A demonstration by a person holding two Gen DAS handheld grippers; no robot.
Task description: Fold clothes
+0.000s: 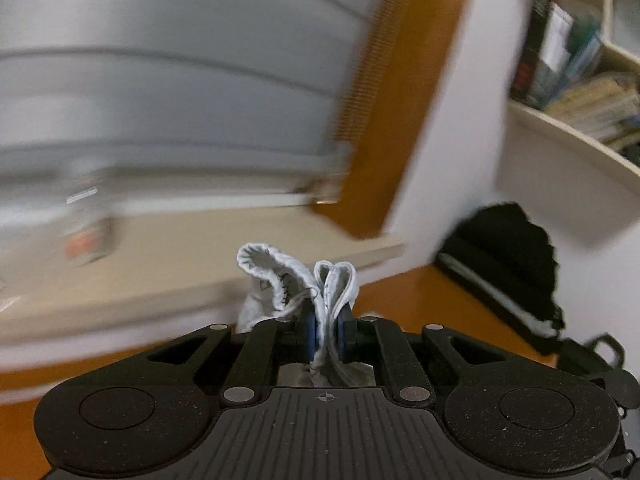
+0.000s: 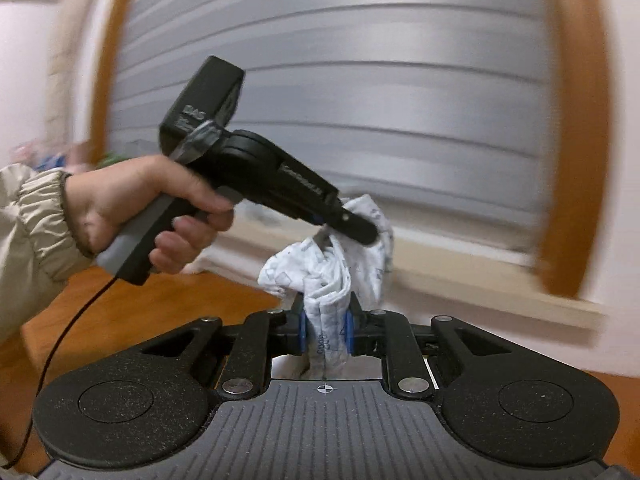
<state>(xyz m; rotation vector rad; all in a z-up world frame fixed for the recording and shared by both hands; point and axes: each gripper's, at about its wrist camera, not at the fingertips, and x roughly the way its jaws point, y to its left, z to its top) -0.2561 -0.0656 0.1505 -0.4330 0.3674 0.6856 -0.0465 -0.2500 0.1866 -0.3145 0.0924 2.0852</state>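
L wrist view: heavy blur bg, I had the rig up off the table.
L gripper [image 1: 325,338]: jaws pressed together on a bunched fold of white cloth [image 1: 296,284], blue pads [image 1: 310,334] biting both sides, hem loops sticking up past the tips.
Cloth loc (L): in my L claw, rest hangs below, hidden by gripper body.
Bg (L): grey shutter [image 1: 160,80] w/ wood frame [image 1: 400,120], shelf w/ books [image 1: 576,80] on the right, black bag [image 1: 504,264] by the wall, wood table [image 1: 420,300] under.
R wrist view: also blurred bg.
R gripper [image 2: 325,330]: jaws pinched on a thick wad of the printed white garment [image 2: 328,276], pads tight on it.
Other gripper seen (R view): L gripper [image 2: 360,230] held by the person's hand [image 2: 160,208], beige sleeve [image 2: 32,220], its tips clamped on the same garment, higher up and near my R grip.
Cable [image 2: 60,340]: black lead drooped from the L handle, clear of the cloth.
Cloth loc (R): held btw both claws, in the air, above table level.
Step, my read: lifting garment by two pts to open/shake it out before laying flat.
How to do it well: keep both pinches firm, spread hands apart evenly so fabric goes taut w/o twisting; grips looked bunched, prob need regrip at clean corners before folding.
Risk: wadded grab could slip or hide which edge is which.
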